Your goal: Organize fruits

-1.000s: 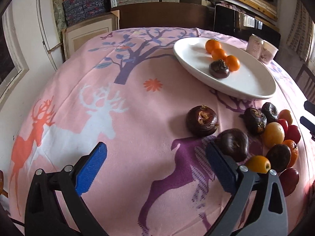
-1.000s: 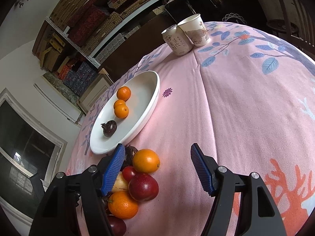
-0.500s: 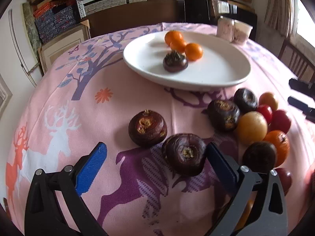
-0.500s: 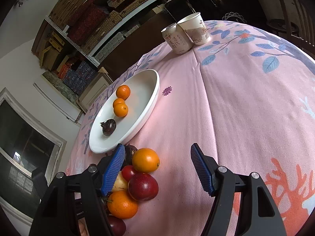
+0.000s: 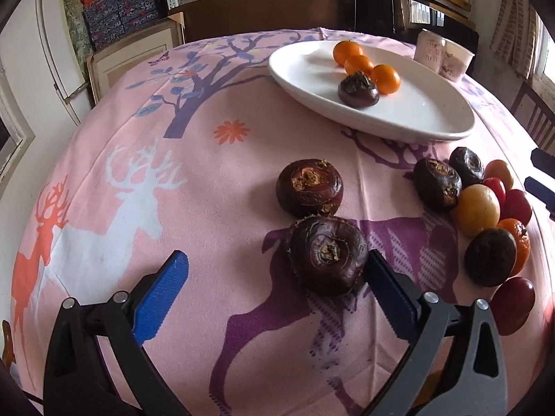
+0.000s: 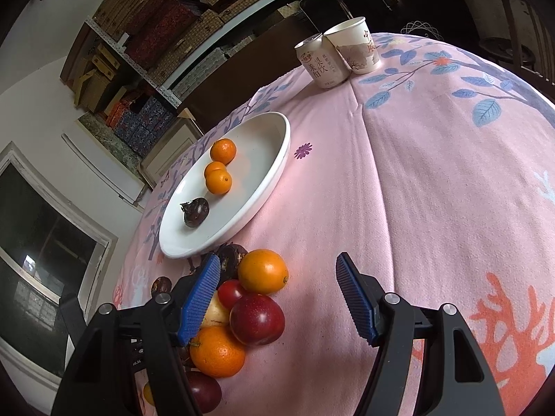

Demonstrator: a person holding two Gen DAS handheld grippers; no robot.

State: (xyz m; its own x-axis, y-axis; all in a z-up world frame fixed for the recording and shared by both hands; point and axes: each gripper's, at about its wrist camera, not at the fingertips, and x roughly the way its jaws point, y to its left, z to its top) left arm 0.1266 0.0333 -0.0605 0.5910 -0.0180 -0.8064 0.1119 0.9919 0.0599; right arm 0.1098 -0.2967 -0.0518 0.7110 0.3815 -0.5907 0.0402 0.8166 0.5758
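Your left gripper (image 5: 274, 291) is hanging low over the bench (image 5: 208, 180) with its blue ribbed fingers (image 5: 163, 294) spread wide and gripping nothing. A dark water chestnut (image 5: 327, 254) is sitting between them, crowding the right-hand finger; whether it is actually touching that pad you cannot tell from this angle. It is squat and round, glossy maroon-brown, with a tan dried scar at its centre and wispy fibres around its rim. A second chestnut (image 5: 309, 187) of the same look is lying just behind it, almost touching.

Further back, the white oval plate (image 5: 416, 118), smooth and glazed, is holding three small mandarins (image 5: 385, 78) in a line and one more chestnut (image 5: 358, 90) beside them. To the right of your left gripper a tight heap of fruit (image 5: 485, 215) is resting on the cloth: dark chestnuts, a pale yellow round fruit, red plums and oranges.

Your right gripper (image 6: 277, 298) is also standing wide open and empty, its left finger overlapping that same heap, where a smooth orange (image 6: 263, 271), a shiny red plum (image 6: 256, 319) and a dimpled orange (image 6: 218, 351) are pressing together. The bench is wearing a soft pink cloth printed with deer and trees. A drink can (image 6: 321, 60) and a paper cup (image 6: 353, 46) are standing side by side at the far edge.
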